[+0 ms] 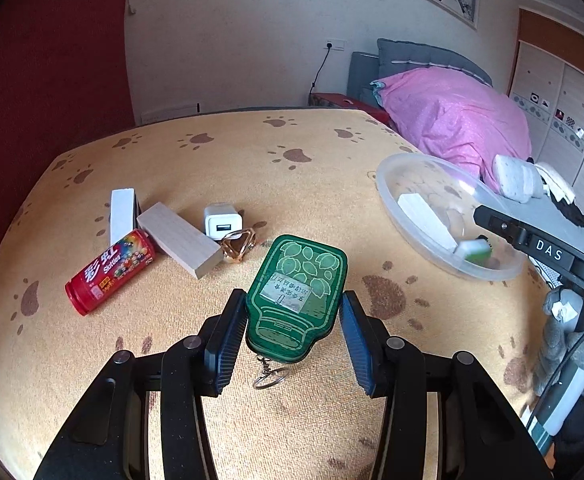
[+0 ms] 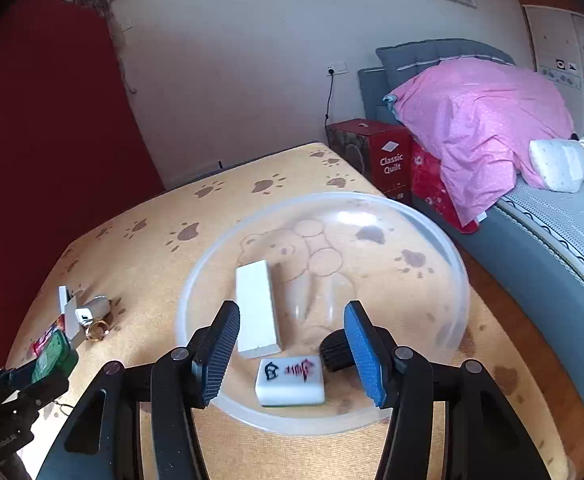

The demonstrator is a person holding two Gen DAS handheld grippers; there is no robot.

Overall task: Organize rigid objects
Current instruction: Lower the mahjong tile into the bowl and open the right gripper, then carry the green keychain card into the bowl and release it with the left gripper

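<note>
The left gripper (image 1: 293,338) holds a green tag (image 1: 297,296) with a key ring, its fingers (image 1: 228,344) closed on the tag's narrow end, lifted above the yellow paw-print desk (image 1: 252,160). The right gripper (image 2: 290,354) hangs over the near rim of the clear bowl (image 2: 457,276) with its fingers (image 2: 361,354) apart and gripping nothing; a mahjong tile (image 2: 290,381) lies in the bowl right below them, so the drop looks just done.

In the bowl already: the tile, a white block (image 2: 256,309) and a small black knob-like piece (image 2: 333,350). Not yet sorted, well apart on the left side of the desk: a red candy tube (image 1: 110,272), a wooden block (image 1: 180,239), a white bar (image 1: 122,214), a white charger (image 1: 223,222) and a gold ring (image 1: 239,245), the last four bunched close together.

The step in hand seems to be carrying the tag to the bowl. That calls for the right gripper to back off first (both would crowd the same near rim), then the left to swing across and open its fingers low over the bowl's free middle.

The bowl sits near the desk's right edge, with the bed (image 2: 539,240) just beyond; the open stretch of desk between cluster and bowl gives easy room
</note>
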